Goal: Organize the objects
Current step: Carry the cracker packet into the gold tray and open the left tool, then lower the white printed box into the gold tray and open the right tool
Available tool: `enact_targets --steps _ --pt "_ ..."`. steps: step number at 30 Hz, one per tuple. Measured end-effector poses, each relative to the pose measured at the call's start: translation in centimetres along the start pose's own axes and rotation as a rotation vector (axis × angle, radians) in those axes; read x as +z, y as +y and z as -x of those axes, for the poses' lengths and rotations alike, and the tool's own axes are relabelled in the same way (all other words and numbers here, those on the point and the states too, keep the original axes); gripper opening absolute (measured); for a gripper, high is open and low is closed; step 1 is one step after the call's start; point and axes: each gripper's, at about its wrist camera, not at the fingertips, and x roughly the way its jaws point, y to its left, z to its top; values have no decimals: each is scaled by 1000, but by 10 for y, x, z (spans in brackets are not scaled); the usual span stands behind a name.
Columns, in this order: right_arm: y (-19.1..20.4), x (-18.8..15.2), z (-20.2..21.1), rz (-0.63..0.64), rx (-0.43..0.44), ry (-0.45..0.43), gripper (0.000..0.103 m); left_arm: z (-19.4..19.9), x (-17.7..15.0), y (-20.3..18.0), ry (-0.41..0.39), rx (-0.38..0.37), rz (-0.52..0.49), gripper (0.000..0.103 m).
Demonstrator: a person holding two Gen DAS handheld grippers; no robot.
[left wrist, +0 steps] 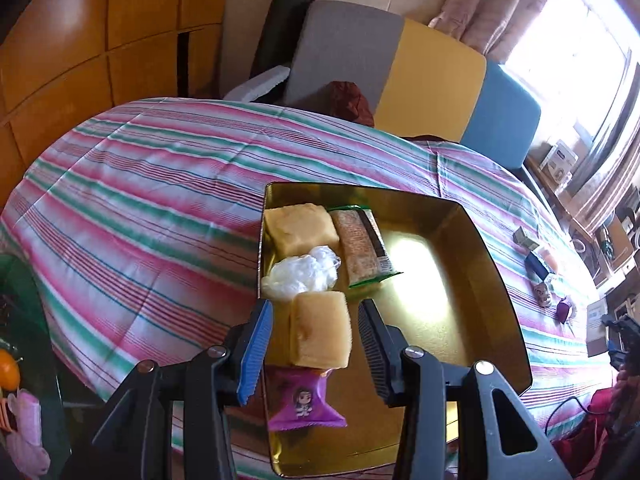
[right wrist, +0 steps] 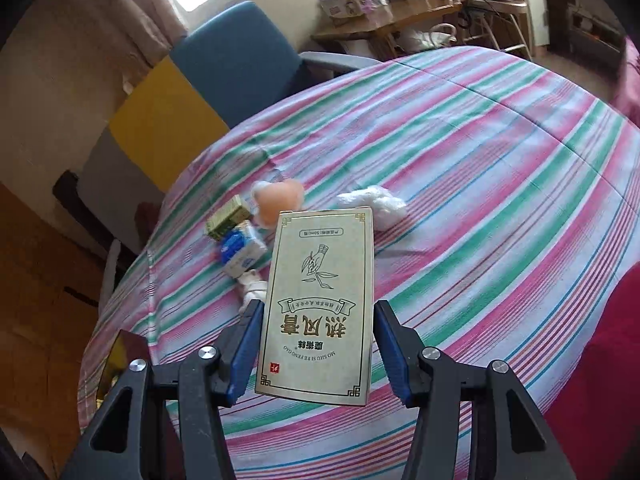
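Clamped between the right gripper (right wrist: 316,344) pads, a cream printed box (right wrist: 320,308) hangs above the striped tablecloth (right wrist: 480,184), not yet stowed. Left gripper (left wrist: 316,344) stands spread around a yellow cake (left wrist: 320,330) lying in the gold tray (left wrist: 480,264), apparently released. Four more snacks already sit along the tray's left edge; several small items near the cloth's far edge remain.
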Motion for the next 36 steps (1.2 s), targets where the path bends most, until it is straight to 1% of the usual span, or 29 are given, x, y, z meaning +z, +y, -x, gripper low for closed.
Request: enact_targets --steps 2,5,7,10,13,16,19,21,24,30,33,36 --pt "32 -5 12 73 65 6 55 1 -2 2 -1 -6 5 45" --pt "102 -24 19 239 173 43 56 3 -6 4 -8 -12 9 45" --pt "150 -46 16 353 237 93 56 5 -8 6 -14 -13 10 45" --pt "215 -89 1 504 317 199 56 9 -10 12 -23 -11 16 45" --pt "268 -138 -22 634 353 308 56 11 -14 20 -20 -17 30 45" --pt "306 -179 -50 725 348 390 56 13 -19 29 -16 -20 44 45" --pt "333 -211 -76 772 322 461 56 14 -22 35 -17 -23 56 45" --pt "343 -228 -88 789 303 484 56 15 -24 41 -20 -21 62 45" --pt "355 -243 -104 801 286 511 56 15 -27 47 -18 -22 76 45" --pt "380 -267 -118 842 254 528 56 14 -29 58 -13 -23 101 45" --pt "383 -273 -122 847 245 527 57 14 -29 60 -14 -26 105 45" --pt "381 -274 -124 827 268 534 59 15 -30 59 -18 -25 102 45"
